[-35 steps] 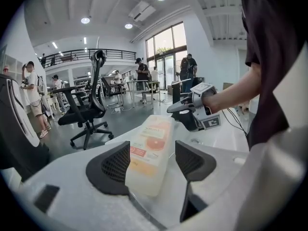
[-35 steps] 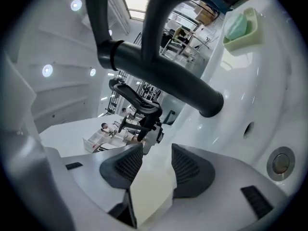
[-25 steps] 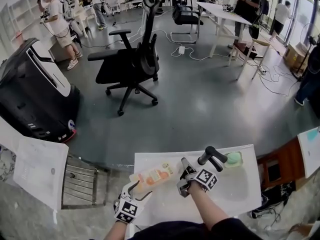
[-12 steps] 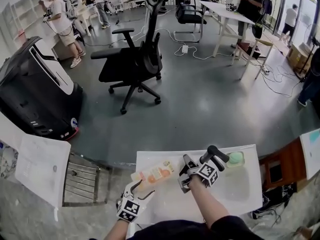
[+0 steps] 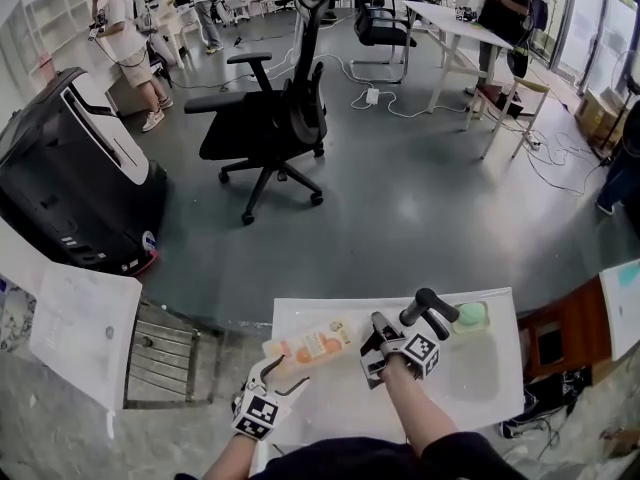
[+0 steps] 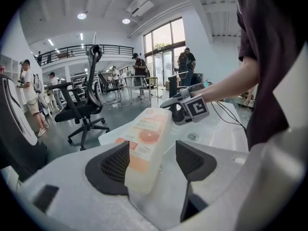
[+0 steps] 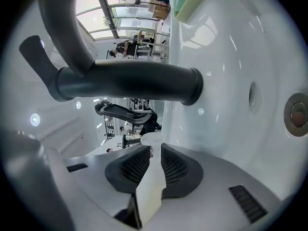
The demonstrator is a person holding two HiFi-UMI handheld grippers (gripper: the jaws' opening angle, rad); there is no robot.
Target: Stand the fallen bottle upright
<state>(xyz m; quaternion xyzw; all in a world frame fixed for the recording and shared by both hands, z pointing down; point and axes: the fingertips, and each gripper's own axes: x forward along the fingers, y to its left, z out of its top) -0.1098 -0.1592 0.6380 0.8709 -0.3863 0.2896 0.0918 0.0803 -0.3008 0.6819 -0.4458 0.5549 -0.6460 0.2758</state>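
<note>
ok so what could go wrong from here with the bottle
1. The right tongs have just been closing on a thin white part, apparently the top end of the bottle; so small a hold may let it pivot or slip when lifted.
2. The left tongs stand open around the bottle's base, so nothing steadies that end.
3. The bottle lies near the left edge of the sink and might roll off.

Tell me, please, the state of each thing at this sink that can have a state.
bottle: lying on its side, not yet upright.
left claw: open, with the bottle's base between its pads.
right claw: has just been closing, shut on the bottle's white cap.
faucet: no water running.
</note>
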